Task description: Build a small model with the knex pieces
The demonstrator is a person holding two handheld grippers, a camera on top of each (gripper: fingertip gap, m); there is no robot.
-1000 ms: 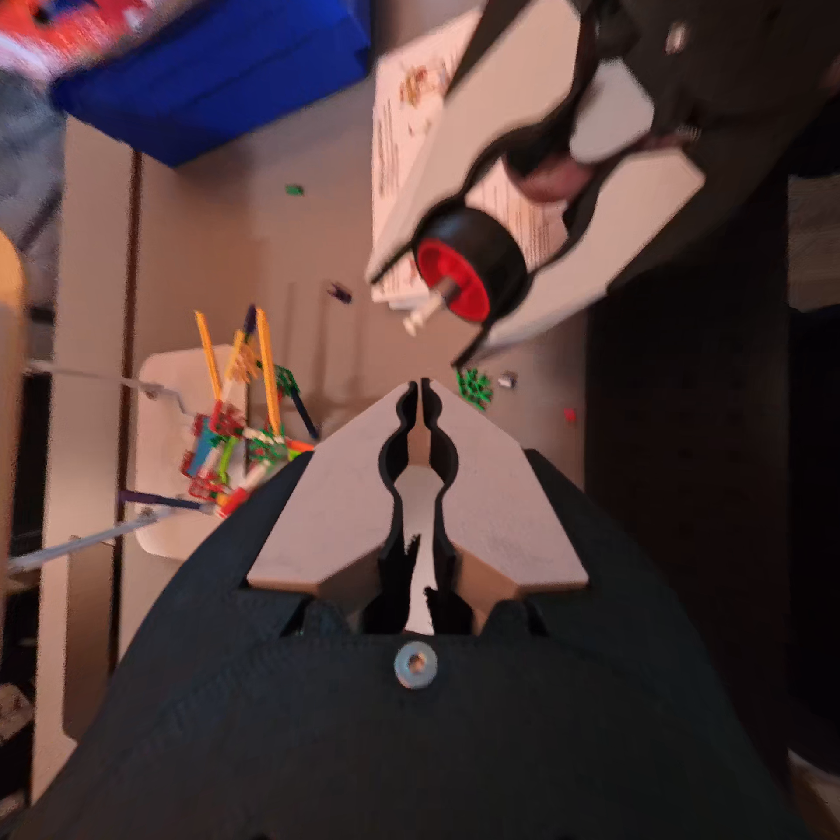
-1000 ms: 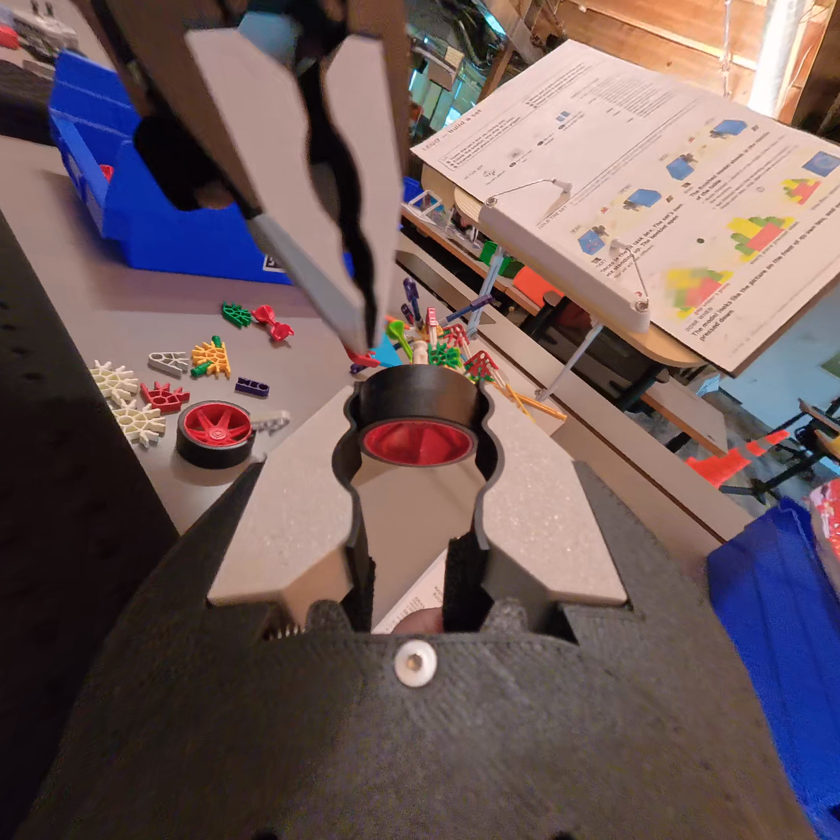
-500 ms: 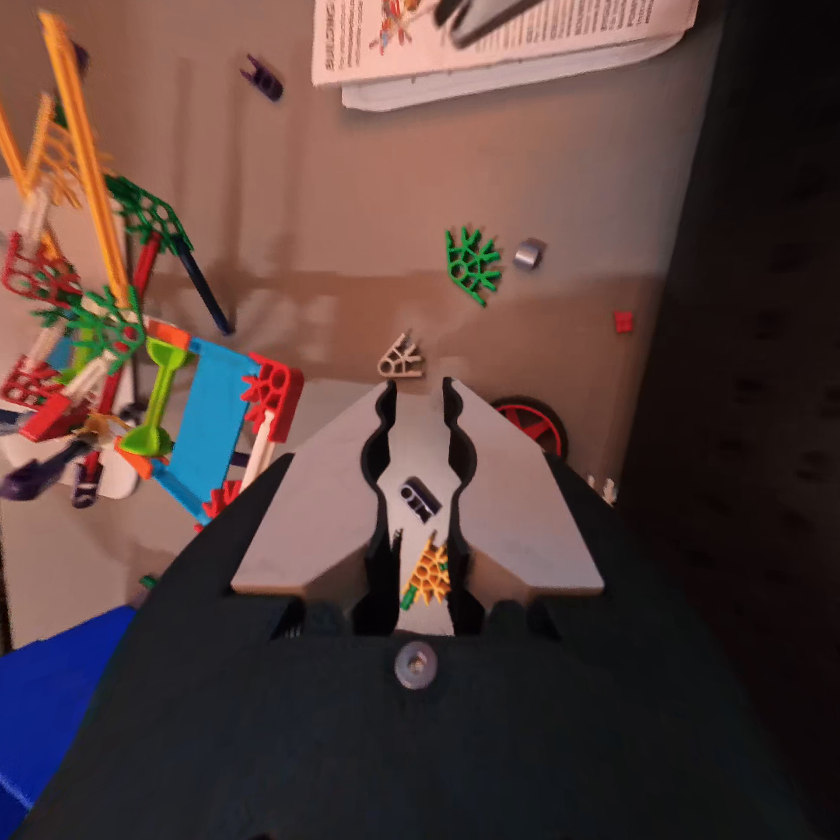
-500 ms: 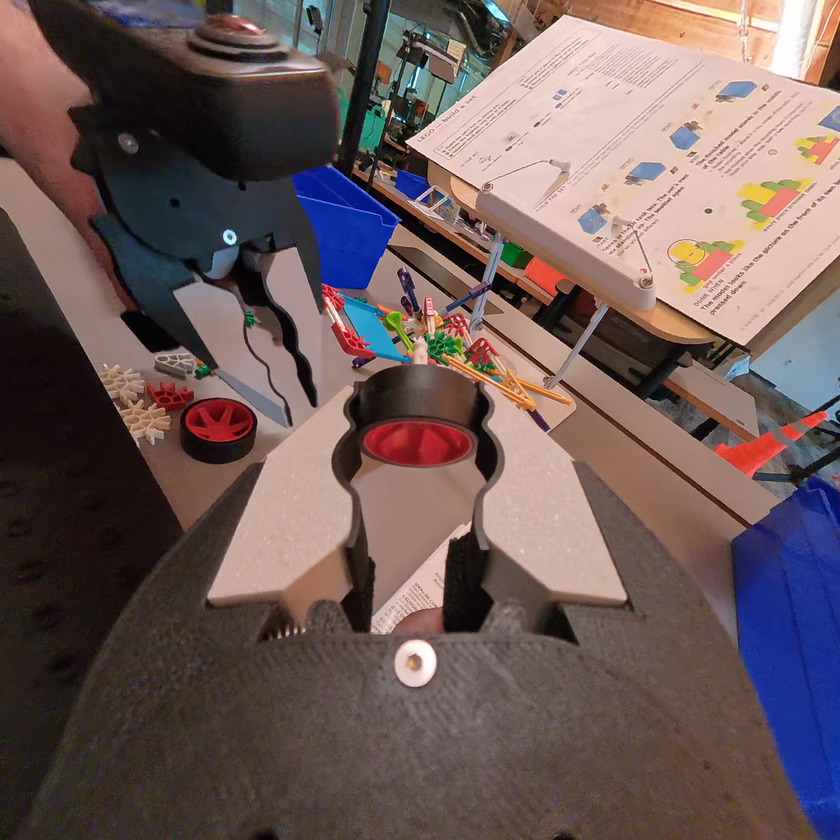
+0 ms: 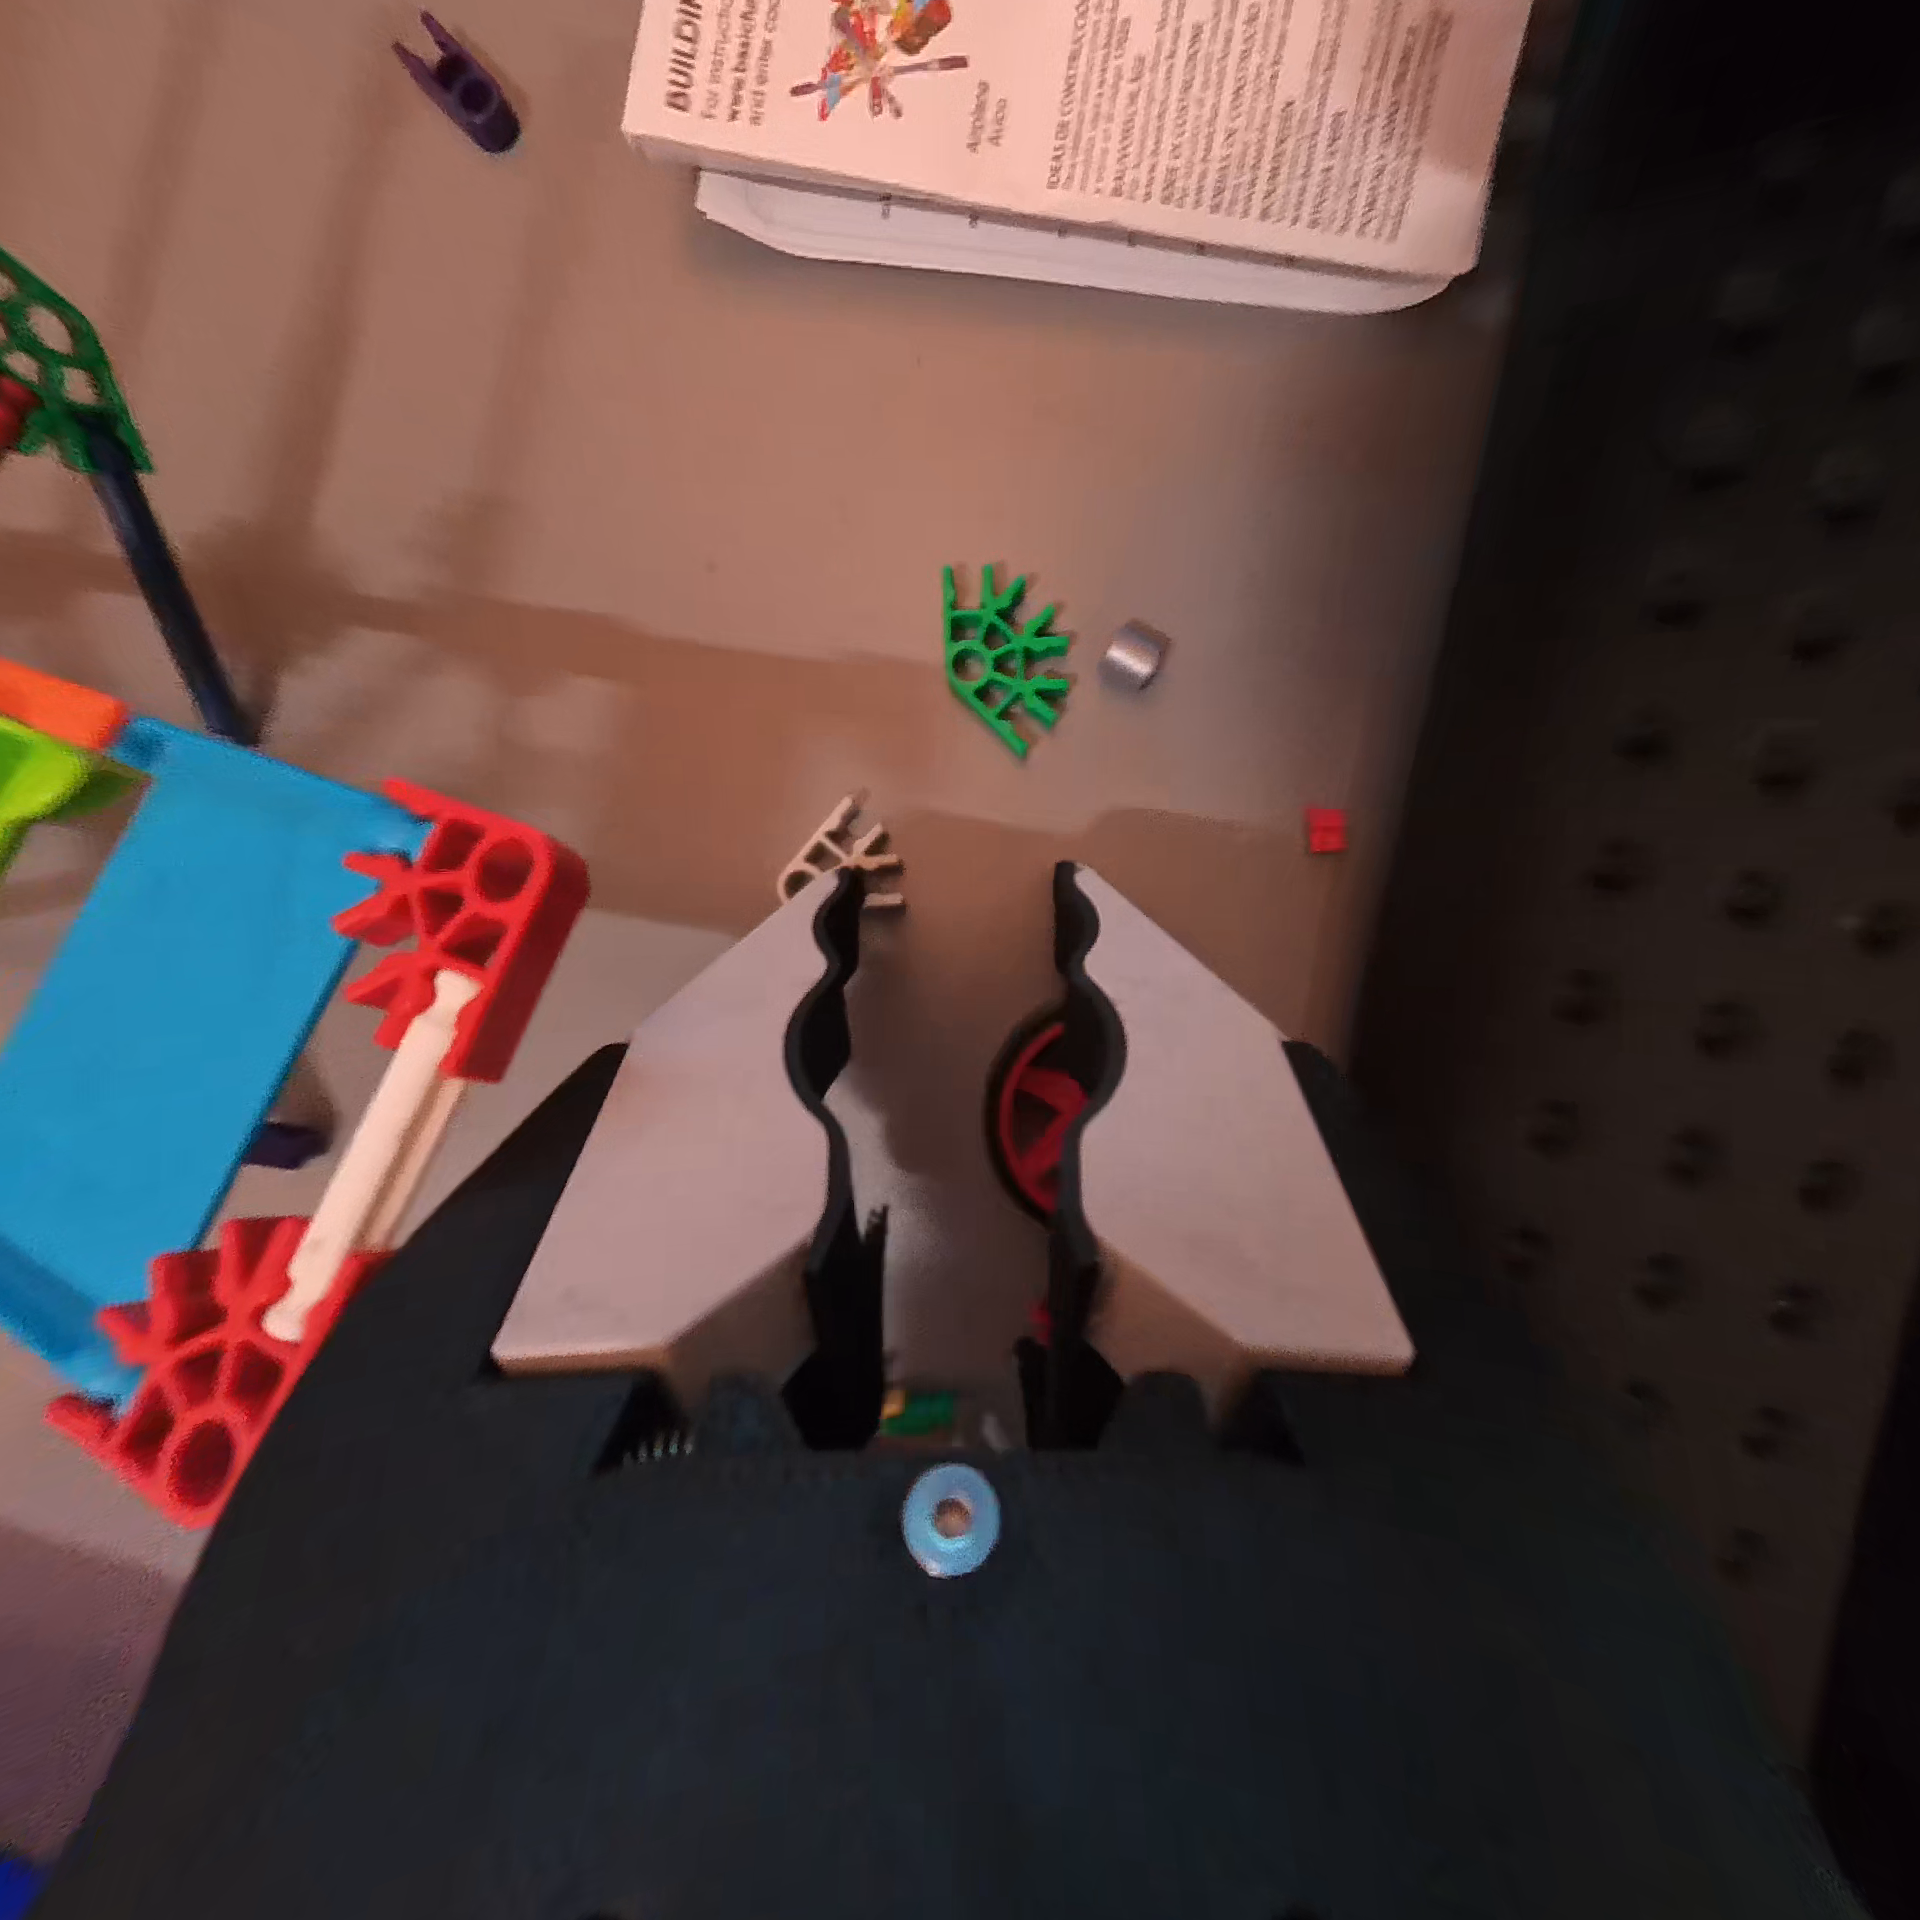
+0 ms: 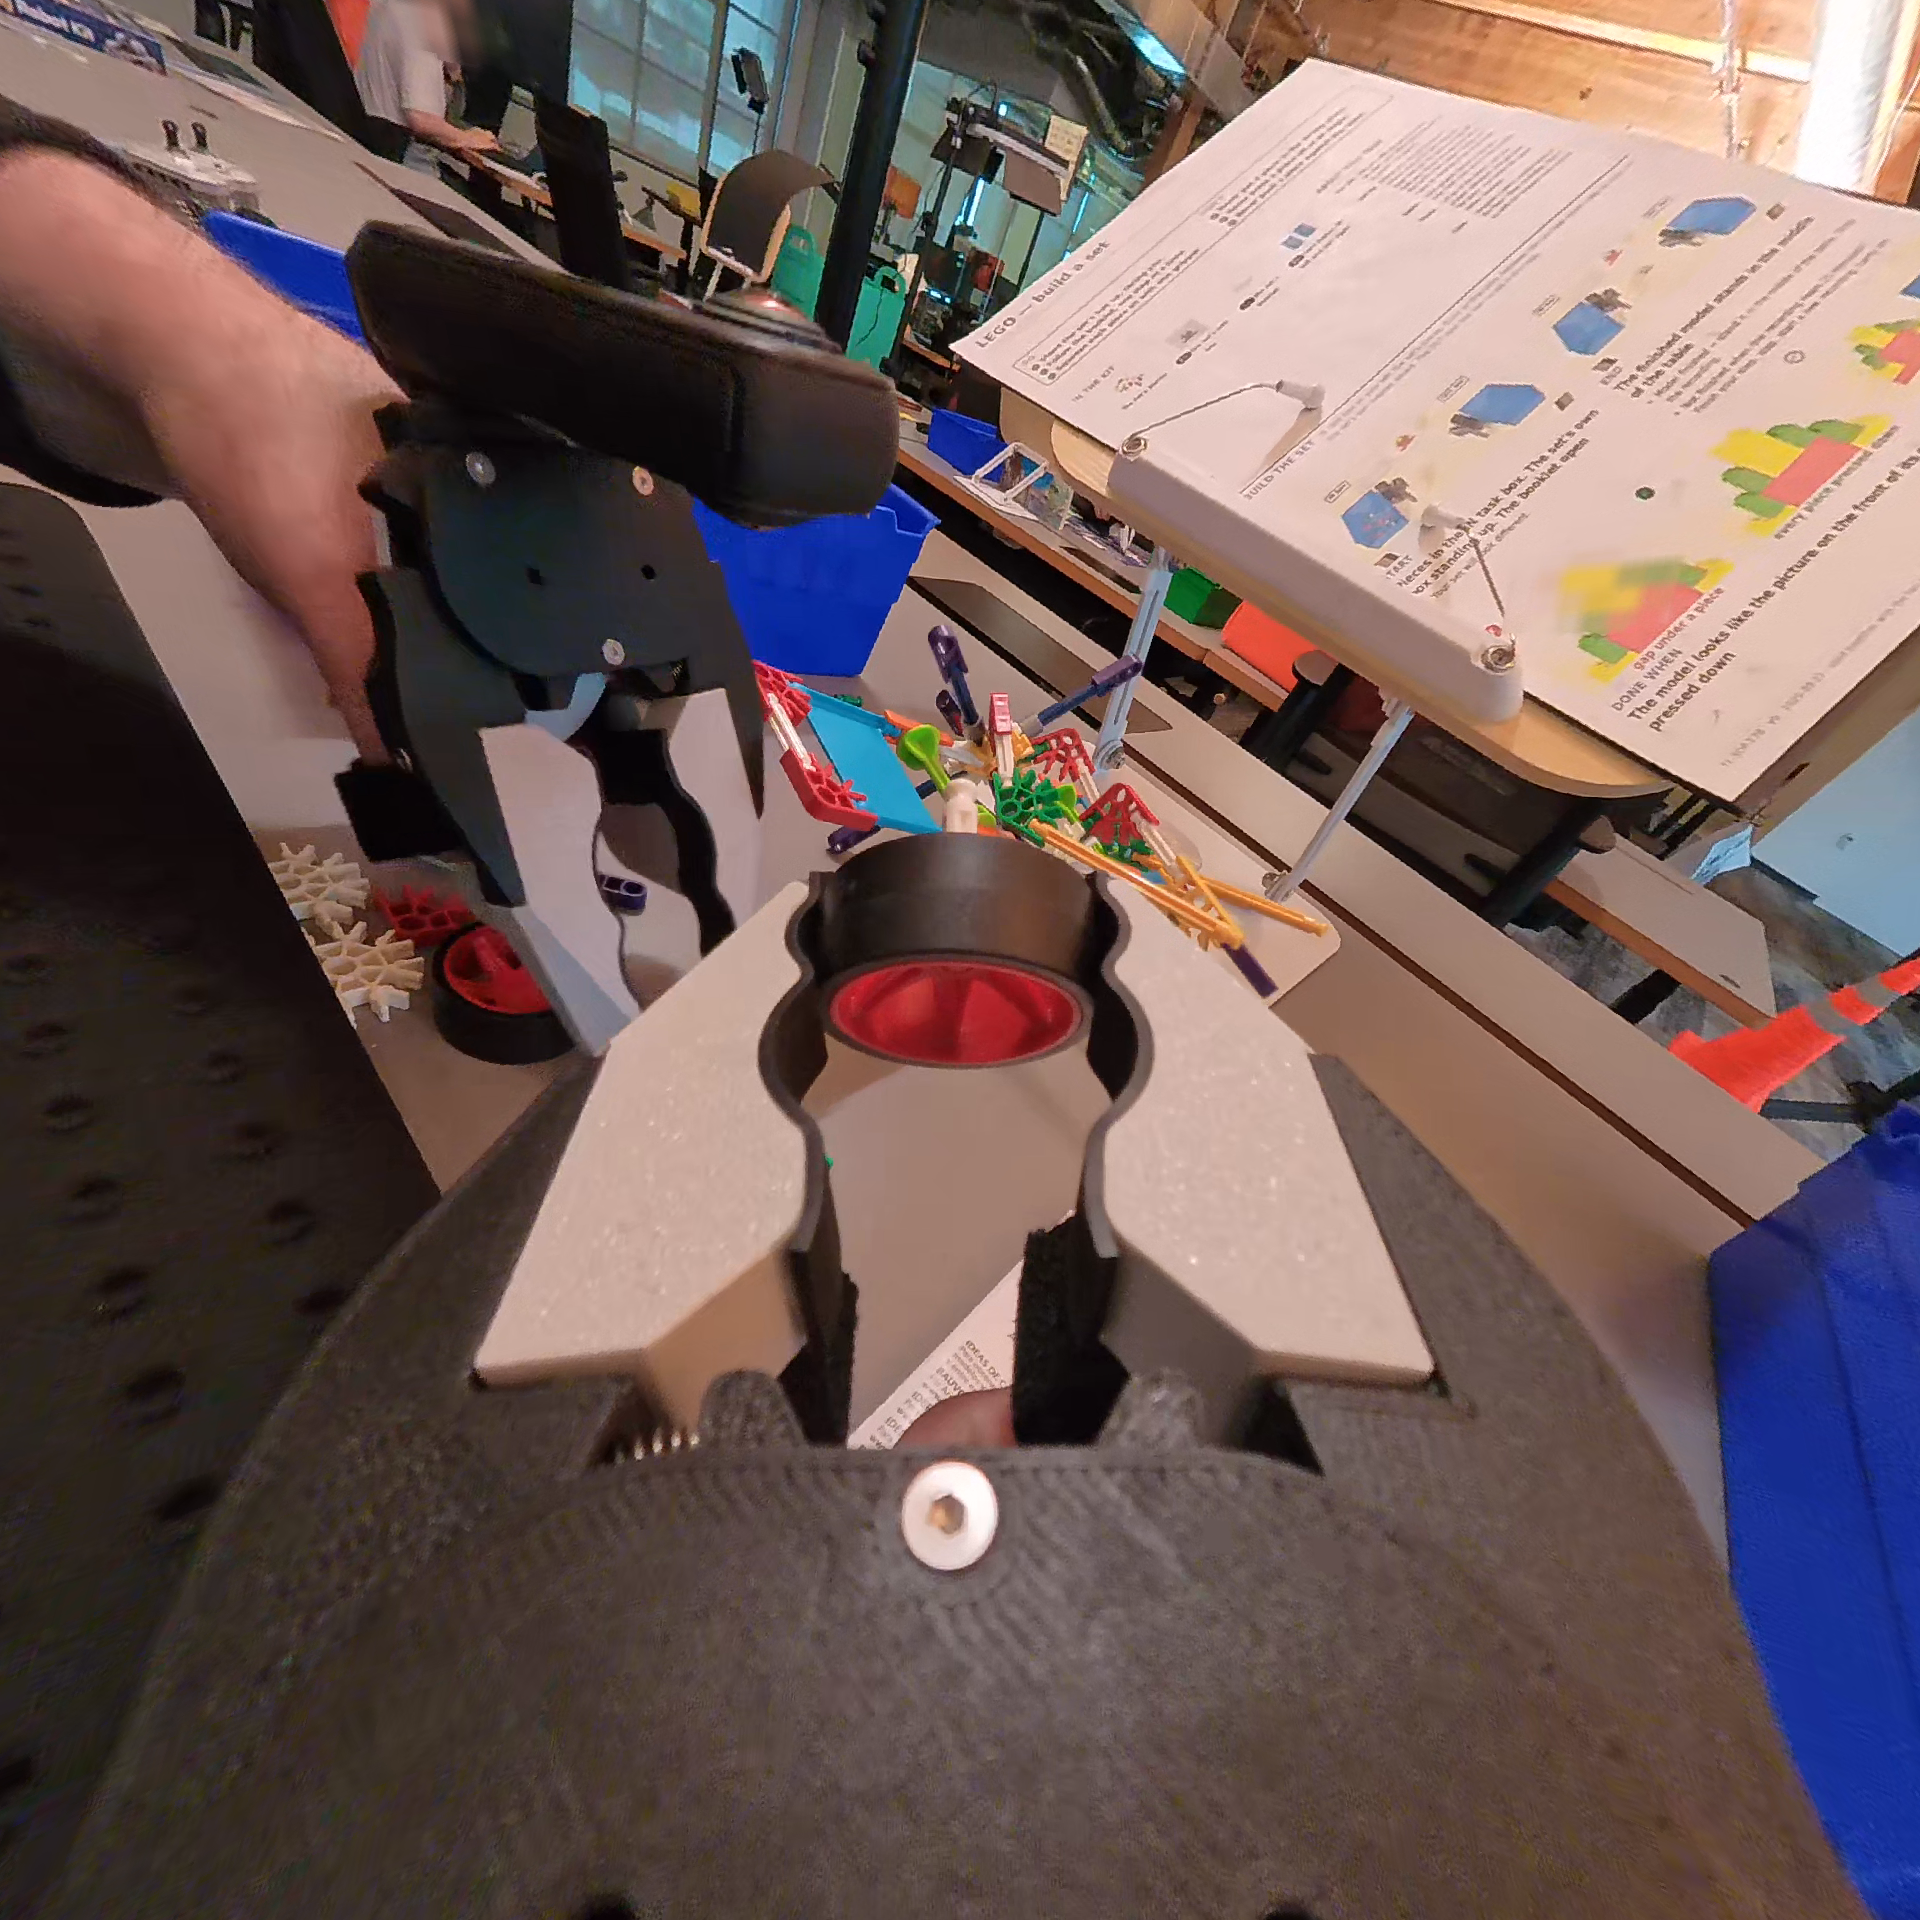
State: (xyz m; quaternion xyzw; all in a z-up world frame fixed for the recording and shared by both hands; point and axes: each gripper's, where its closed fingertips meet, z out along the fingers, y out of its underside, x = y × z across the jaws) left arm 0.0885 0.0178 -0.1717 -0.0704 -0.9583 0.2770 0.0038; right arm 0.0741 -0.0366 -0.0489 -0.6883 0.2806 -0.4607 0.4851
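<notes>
1. While its jaws stand parted, the left gripper hovers over a second wheel on the worktop.
2. Right gripper clamps a black-and-red wheel aloft near the rod model.

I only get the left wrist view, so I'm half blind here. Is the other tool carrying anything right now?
Observer: Yes. The right tool is shut on a black wheel with a red hub.
Operator: I see a red sliver behind one of my own fingers. What is it?
Observer: A second wheel, lying flat on the table, close beside the open left tool.
Operator: Anything near it that's outside my frame?
Observer: White snowflake connectors and a red connector lie next to it.
</notes>
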